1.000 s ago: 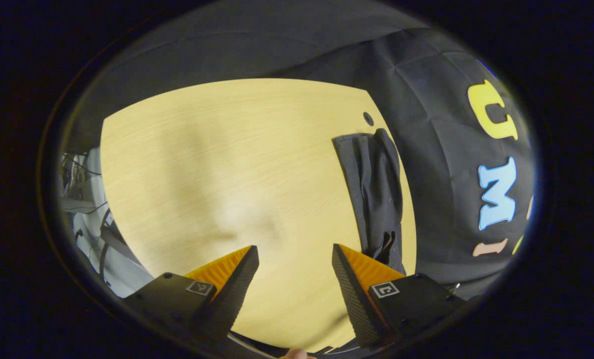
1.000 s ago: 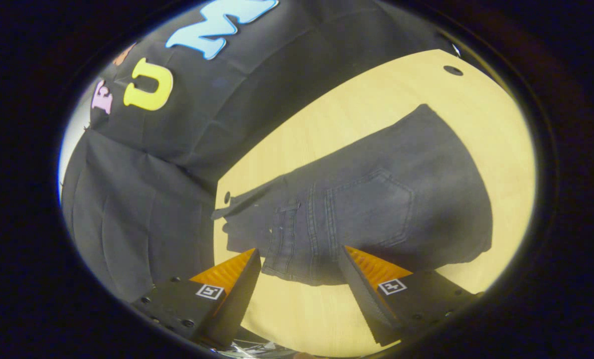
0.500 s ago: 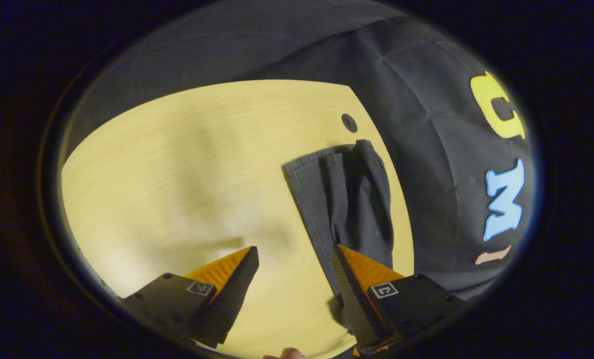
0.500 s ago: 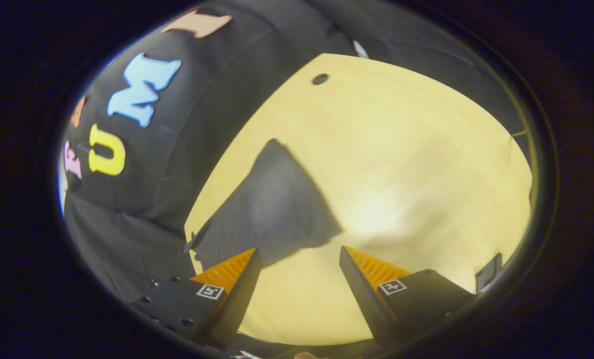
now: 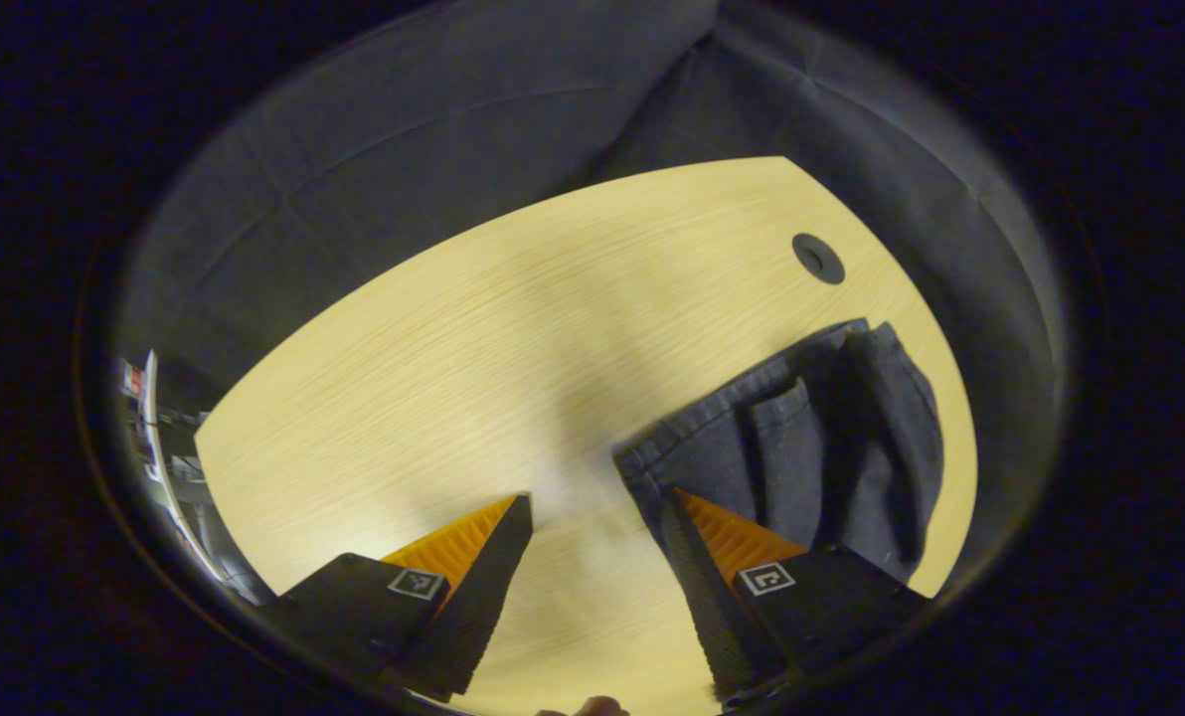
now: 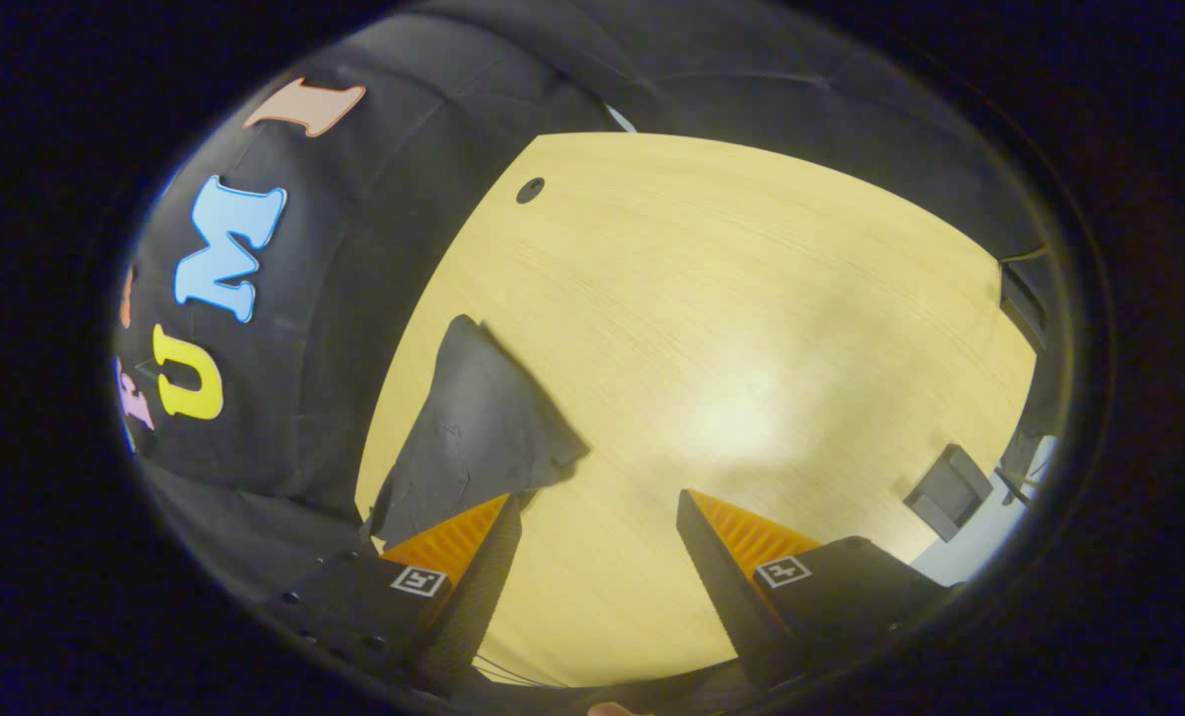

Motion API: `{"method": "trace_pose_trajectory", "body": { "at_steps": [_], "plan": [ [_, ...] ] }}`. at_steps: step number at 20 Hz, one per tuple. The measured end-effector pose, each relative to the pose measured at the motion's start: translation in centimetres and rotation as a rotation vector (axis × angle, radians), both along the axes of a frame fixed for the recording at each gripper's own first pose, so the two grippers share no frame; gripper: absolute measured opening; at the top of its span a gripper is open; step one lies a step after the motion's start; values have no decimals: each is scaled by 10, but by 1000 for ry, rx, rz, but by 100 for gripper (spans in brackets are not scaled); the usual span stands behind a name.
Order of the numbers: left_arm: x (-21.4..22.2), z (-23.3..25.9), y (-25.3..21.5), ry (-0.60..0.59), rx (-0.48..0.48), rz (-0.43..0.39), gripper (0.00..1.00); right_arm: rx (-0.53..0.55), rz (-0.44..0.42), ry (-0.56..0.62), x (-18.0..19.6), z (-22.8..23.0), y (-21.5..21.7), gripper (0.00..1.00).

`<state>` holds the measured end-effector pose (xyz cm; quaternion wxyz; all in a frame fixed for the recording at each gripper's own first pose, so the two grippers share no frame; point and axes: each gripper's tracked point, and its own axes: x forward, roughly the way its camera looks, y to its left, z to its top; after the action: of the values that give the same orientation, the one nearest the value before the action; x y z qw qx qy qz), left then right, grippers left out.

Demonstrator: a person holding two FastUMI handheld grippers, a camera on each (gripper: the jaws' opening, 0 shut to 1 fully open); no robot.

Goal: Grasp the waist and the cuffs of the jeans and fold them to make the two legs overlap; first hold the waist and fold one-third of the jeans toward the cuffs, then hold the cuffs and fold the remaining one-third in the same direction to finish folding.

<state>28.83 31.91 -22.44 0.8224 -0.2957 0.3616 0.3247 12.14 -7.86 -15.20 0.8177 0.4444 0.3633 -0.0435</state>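
Note:
Dark grey jeans [image 5: 811,438] lie folded in a bundle on the light wooden table [image 5: 453,378], at the right in the left gripper view, near the table's edge. My left gripper [image 5: 597,527] hangs open just left of the bundle's near corner, its right finger overlapping the cloth in the image. In the right gripper view the jeans [image 6: 473,428] lie at the left by the table's edge. My right gripper [image 6: 597,522] is open over bare table, and its left finger sits just below the cloth. Nothing is between either pair of fingers.
A round cable hole [image 5: 817,258] sits in the table beyond the jeans, and the cable hole [image 6: 530,189] is at the far corner in the right gripper view. A small dark box [image 6: 945,490] sits at the table's right edge. The black cloth wall [image 6: 284,298] borders the table.
The left gripper has swung and come closer to the jeans, which loom larger. The right gripper has turned away from the jeans, which slid from the middle to the left of its view.

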Motion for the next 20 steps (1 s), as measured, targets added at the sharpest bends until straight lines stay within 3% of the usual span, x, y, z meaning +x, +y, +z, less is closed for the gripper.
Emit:
{"method": "trace_pose_trajectory", "body": {
  "at_steps": [1,2,3,4,5,8,11,14,17,20],
  "plan": [
    [1,2,0,-13,21,1,92,2,4,7,-1,-1,3,96],
    [0,4,2,-29,37,10,82,3,8,10,-2,-2,6,96],
    [2,2,1,-38,41,13,82,1,10,14,-2,-3,8,96],
    [19,-3,-13,-60,49,6,73,-3,14,19,-4,-8,11,96],
    [10,9,-7,-94,55,-14,70,-3,18,25,-6,-11,12,96],
    [12,12,-16,-122,108,-17,8,22,19,35,-11,-14,15,96],
    [11,10,-17,-114,119,-40,8,22,24,42,-14,-17,13,96],
    [12,16,-27,-170,67,-43,8,26,17,55,-19,-21,7,96],
    [14,30,-34,-213,116,-81,8,45,12,49,-18,-18,5,96],
    [12,23,-30,-173,106,-81,8,49,19,40,-19,-16,5,96]
  ]
}}
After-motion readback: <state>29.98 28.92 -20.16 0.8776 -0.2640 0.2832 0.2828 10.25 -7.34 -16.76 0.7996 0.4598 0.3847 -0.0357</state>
